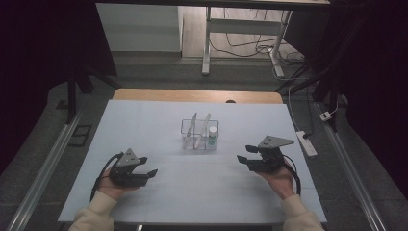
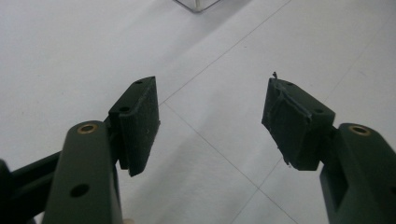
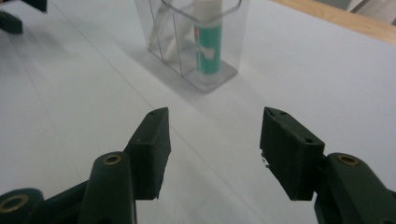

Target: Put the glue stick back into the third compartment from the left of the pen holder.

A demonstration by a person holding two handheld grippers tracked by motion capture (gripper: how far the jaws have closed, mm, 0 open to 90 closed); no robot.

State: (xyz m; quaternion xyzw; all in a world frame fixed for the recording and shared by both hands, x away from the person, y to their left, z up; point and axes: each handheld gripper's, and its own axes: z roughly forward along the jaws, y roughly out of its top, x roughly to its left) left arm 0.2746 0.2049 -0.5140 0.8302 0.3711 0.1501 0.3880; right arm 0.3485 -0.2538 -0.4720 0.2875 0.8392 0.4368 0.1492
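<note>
Your table (image 1: pixel 144 120), white top w/ faint grid lines, wood edge at far side. Mid-table, toward the far half: clear holder (image 1: pixel 200 134), upright, w/ compartments. In it a green-white tube (image 3: pixel 208 51) in the compartment on your right side, pale sticks leaning in the others. Your left gripper (image 1: pixel 147 166) sits low at near left, jaws wide apart, nothing btwn them, well apart from holder. Your right gripper (image 1: pixel 244 153) at near right, jaws also wide, empty, aimed at the holder, not touching it.
</note>
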